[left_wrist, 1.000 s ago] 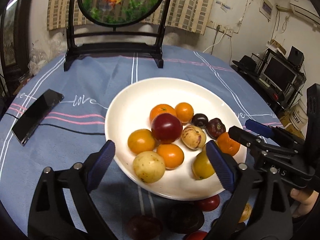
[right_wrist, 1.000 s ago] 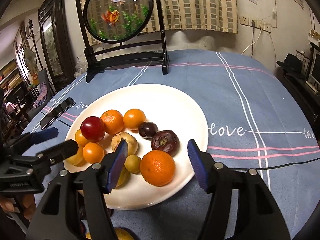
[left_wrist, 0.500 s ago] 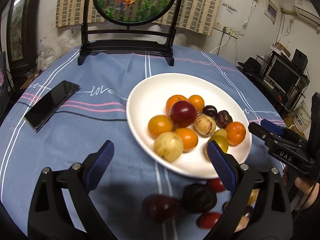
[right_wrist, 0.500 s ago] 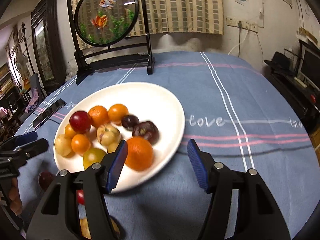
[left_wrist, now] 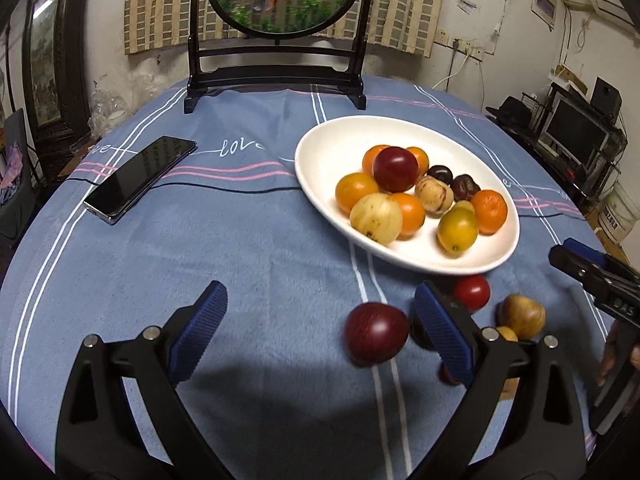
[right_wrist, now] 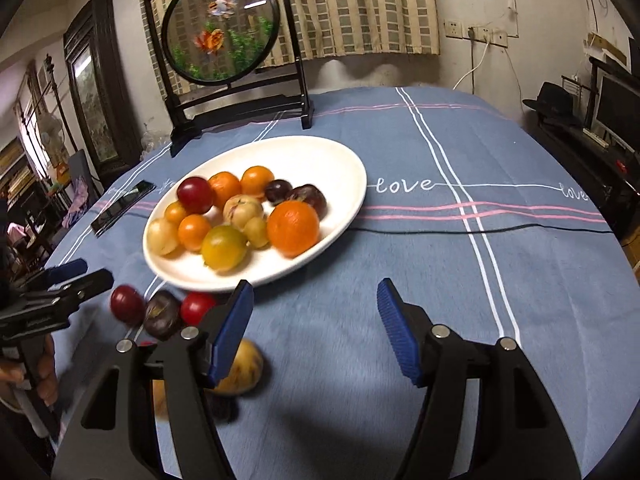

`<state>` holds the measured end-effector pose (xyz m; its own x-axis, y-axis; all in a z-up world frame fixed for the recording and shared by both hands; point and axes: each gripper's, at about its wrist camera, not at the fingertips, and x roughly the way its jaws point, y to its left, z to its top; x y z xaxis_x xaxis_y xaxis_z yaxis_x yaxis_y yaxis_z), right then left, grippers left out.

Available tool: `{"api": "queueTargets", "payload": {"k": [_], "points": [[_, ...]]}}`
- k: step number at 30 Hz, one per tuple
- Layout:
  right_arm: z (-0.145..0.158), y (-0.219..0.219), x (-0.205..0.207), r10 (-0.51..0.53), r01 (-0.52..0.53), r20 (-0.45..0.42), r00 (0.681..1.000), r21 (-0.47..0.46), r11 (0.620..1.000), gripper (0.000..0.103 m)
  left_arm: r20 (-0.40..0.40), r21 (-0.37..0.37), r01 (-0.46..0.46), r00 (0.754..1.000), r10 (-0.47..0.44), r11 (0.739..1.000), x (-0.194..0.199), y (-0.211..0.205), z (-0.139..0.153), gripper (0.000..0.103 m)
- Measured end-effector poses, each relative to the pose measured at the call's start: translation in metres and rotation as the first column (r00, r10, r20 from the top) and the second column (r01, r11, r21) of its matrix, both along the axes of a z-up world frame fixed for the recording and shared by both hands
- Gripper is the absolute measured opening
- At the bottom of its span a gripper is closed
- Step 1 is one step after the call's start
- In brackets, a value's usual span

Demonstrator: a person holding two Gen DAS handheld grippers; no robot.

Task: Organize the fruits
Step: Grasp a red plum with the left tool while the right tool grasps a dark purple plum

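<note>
Phone (left_wrist: 140,178): lies flat near the table's left edge, well apart from the fruit, a black cable running past it.
Left gripper (left_wrist: 320,328): jaws spread wide with nothing between them, hovering over bare blue tablecloth (left_wrist: 240,248) near the table's near edge.
Dark red plum (left_wrist: 377,333): loose on the cloth just beside the left gripper's right-hand jaw, outside the gap and apart from the plate.
White plate (left_wrist: 320,148): sits about mid-table, already carrying a cluster of oranges, a red plum, pale speckled fruits and two dark ones.
Loose fruits: a small red fruit (left_wrist: 472,291) lies just beside the plate's near rim; a brown-yellow fruit (left_wrist: 522,316) sits to its right; a dark fruit is mostly hidden behind the left gripper's jaw.
Right gripper (right_wrist: 316,328): jaws opening, standing apart over bare cloth with nothing between them; a pale yellow fruit (right_wrist: 242,368) lies just outside its left-hand jaw, blurred.
Step in hand: most fruit appears gathered on the plate; both grippers look to be lining up on the stragglers along the near edge.
Next move: likely to shift a gripper sideways so one loose fruit sits squarely between the jaws, then close gently, since round fruit may roll off on the soft cloth.
</note>
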<state>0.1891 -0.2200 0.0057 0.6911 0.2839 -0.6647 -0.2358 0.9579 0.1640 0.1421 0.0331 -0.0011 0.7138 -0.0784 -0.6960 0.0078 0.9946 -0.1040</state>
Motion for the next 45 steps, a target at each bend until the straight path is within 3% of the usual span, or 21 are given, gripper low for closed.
{"api": "queueTargets", "payload": {"k": [10,19,23,25,28,33,45], "points": [[-0.004,-0.004,-0.035,0.022,-0.022,-0.029,0.999,-0.012,1.0,0.065,-0.022,0.069,0.07,0.997,-0.069,0.995,-0.015,-0.015,-0.006,0.096],[-0.003,-0.001,-0.049,0.044,-0.045,-0.035,0.998,-0.023,0.999,0.065,-0.156,0.089,0.056,0.987,-0.041,0.994,0.003,-0.016,-0.024,0.096],[-0.004,0.002,-0.051,0.059,-0.061,-0.045,0.997,-0.034,0.998,0.065,-0.163,0.109,0.095,0.984,-0.077,0.989,0.009,-0.026,-0.027,0.095],[-0.004,0.004,-0.051,0.065,-0.067,-0.046,0.997,-0.049,0.997,0.065,-0.158,0.137,0.099,0.984,-0.077,0.986,0.014,-0.031,-0.027,0.085],[-0.006,0.009,-0.052,0.074,-0.079,-0.048,0.996,-0.112,0.991,0.065,-0.181,0.121,0.106,0.98,-0.083,0.987,0.021,-0.033,-0.031,0.073],[-0.014,0.016,-0.053,0.117,-0.128,-0.088,0.989,-0.141,0.982,0.065,-0.174,0.021,0.119,0.978,-0.114,0.993,0.021,-0.025,-0.03,0.046],[-0.025,0.059,-0.062,0.239,-0.27,-0.143,0.961,-0.268,0.925,0.065,-0.174,0.022,0.108,0.979,-0.103,0.994,0.02,-0.024,-0.031,0.043]]}}
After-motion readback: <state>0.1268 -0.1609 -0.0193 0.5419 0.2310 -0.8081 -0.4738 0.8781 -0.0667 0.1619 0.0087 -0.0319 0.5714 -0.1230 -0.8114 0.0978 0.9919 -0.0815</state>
